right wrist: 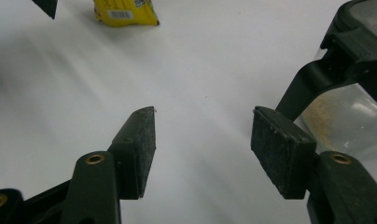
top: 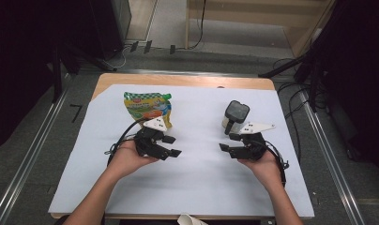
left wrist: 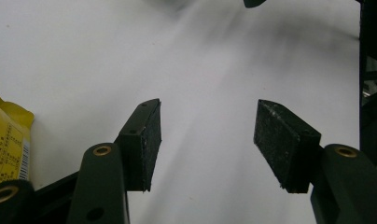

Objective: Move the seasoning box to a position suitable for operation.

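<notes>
**White sheet, two idle grippers, a pouch and a jar**

White paper (top: 197, 178) covers most of the wooden table (top: 178, 80), and both hands rest on it, each with a gripper pointed toward the middle.

In the high view the left gripper (top: 172, 146) lies in the left hand (top: 126, 159), just in front of the pouch (top: 147, 108). The pouch is green and yellow, printed with vegetables, and lies flat on the sheet; the gripper's grey plate overlaps its near edge from above. The left gripper view shows the jaws standing apart over bare paper, nothing between the pads (left wrist: 151, 144), with a yellow corner of the pouch at that picture's left edge. Whether the gripper body touches the pouch is hard to tell from above.

The right gripper (top: 226, 142) sits in the right hand (top: 265, 166), just in front of the jar (top: 234, 116). The jar stands upright, clear-walled with a dark lid and a dark handle. In the right gripper view its jaws are also parted over empty paper; the jar rises just beside the right-hand jaw, outside the gap, with a dusting of brownish powder, it seems, on its inner wall. The pouch lies far off at the top of that picture.

Pouch and jar stand well apart, one on each side of the sheet.
</notes>
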Available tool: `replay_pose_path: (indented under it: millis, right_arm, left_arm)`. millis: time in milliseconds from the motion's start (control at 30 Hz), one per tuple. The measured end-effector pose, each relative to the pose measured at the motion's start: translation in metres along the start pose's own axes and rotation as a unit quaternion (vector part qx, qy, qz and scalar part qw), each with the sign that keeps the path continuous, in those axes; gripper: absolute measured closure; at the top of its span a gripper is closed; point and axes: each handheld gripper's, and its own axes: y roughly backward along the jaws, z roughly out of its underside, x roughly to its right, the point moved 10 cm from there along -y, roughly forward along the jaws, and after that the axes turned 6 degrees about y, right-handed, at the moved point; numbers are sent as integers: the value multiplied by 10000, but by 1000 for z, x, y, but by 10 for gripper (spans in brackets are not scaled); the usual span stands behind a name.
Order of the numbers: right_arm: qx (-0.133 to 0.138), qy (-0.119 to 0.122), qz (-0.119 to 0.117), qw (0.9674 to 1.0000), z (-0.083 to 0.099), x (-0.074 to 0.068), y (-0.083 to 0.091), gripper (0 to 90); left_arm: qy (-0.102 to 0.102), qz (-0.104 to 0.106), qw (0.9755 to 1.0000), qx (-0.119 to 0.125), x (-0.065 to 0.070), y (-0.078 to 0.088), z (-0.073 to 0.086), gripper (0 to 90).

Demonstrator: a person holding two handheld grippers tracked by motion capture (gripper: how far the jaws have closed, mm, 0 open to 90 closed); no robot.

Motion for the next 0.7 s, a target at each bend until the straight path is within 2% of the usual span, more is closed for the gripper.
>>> replay_pose_path:
  millis: [267, 400, 633, 700]
  right_arm:
    - [75, 48, 26, 10000, -1, 1, 6, 418]
    - [141, -120, 114, 9998, -1, 11, 13, 421]
    - [188, -230, 286, 9992, 3, 25, 23, 448]
    - [188, -212, 468, 9985, 5, 33, 26, 460]
  left_arm:
    - [-91, -5, 10000, -16, 1, -1, -1, 407]
    - [-102, -7, 9999, 41, 2, 1, -1, 403]
    - [-104, -13, 9999, 71, 1, 3, -2, 403]
    - [-112, 5, 9999, 72, 2, 3, -2, 402]
